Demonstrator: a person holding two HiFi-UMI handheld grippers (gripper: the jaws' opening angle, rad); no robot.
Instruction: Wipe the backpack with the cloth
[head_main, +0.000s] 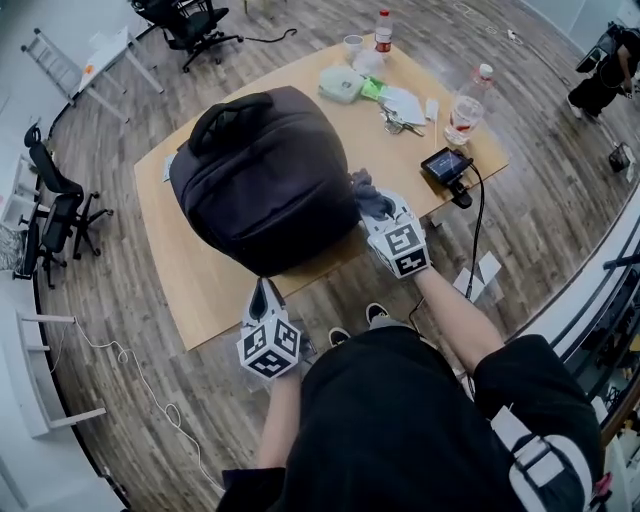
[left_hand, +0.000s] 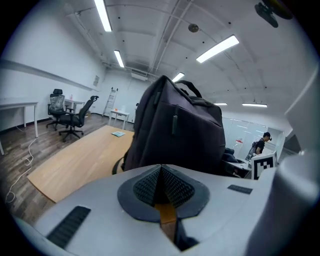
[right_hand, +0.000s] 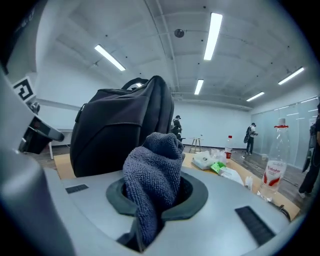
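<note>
Clamping the cloth (right_hand: 152, 172), a nubby grey terry wad, in the right gripper (head_main: 381, 217) just beside the right flank of the backpack (head_main: 262, 175); likely worth pressing it flat and stroking along the smooth, domed black fabric; holding the left gripper (head_main: 264, 296), jaws together and empty, near the backpack's front, ready for bracing the soft shell.

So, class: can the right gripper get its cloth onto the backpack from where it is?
Probably yes: the right gripper, its fingers shut on the cloth, sits right beside the backpack's side, and nothing shows between them.
</note>
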